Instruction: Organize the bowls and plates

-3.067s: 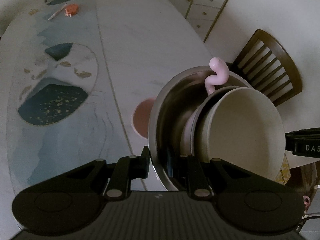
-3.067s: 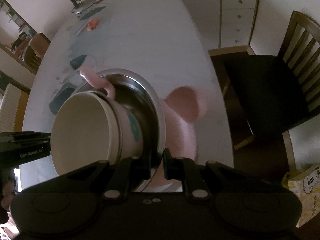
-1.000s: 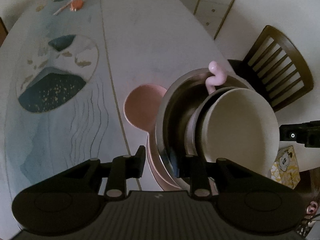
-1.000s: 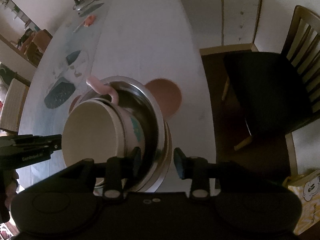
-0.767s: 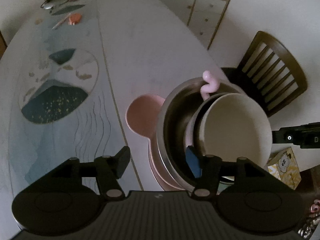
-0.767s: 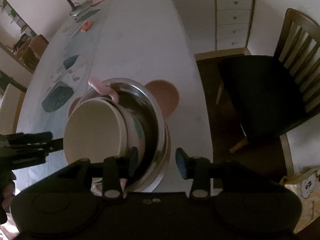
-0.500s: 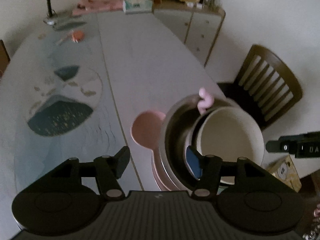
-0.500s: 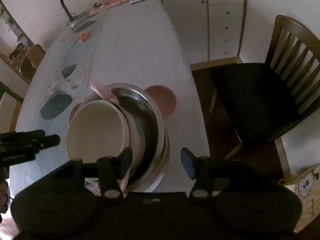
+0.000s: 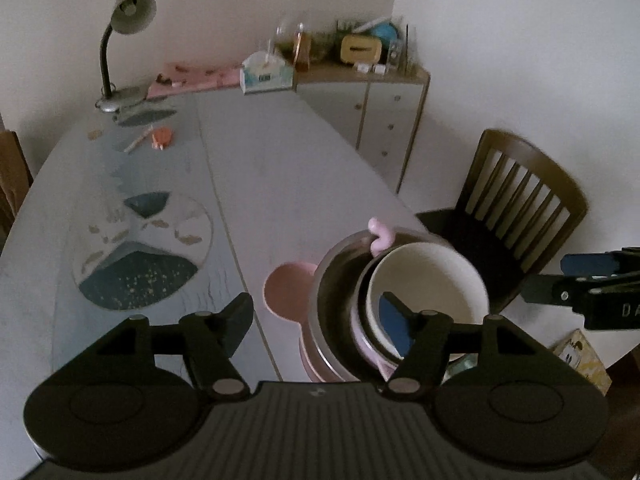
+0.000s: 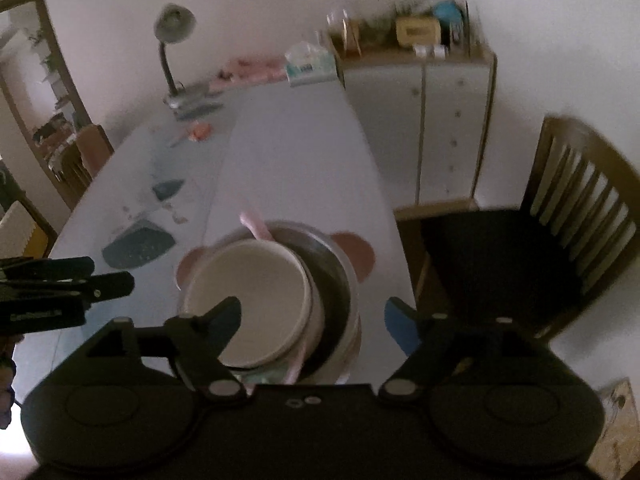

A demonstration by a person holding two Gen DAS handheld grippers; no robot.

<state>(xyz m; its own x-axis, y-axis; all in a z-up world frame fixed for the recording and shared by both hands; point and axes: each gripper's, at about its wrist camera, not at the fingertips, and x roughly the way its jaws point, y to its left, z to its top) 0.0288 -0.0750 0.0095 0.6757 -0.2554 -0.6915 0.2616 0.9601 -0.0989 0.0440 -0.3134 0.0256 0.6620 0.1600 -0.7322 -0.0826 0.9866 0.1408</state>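
Note:
A stack stands near the right edge of the table. A pink eared plate is at the bottom, with a steel bowl on it. Inside the bowl sit a pink cup with a curled handle and a cream bowl. My left gripper hovers above the stack's left side, its jaws opening and pressing on nothing. My right gripper hangs over the cream bowl and the steel bowl, its jaws also opening and free of the rim. The stack's near base is hidden.
A dark wooden chair stands close to the table's right edge. A white cabinet is behind it. A desk lamp, a tissue box and an orange item sit at the far end. A round placemat lies left.
Both grippers let go of the steel bowl's rim, spread their jaws, and drew up and back. The stack now rests on the table, farther below them.

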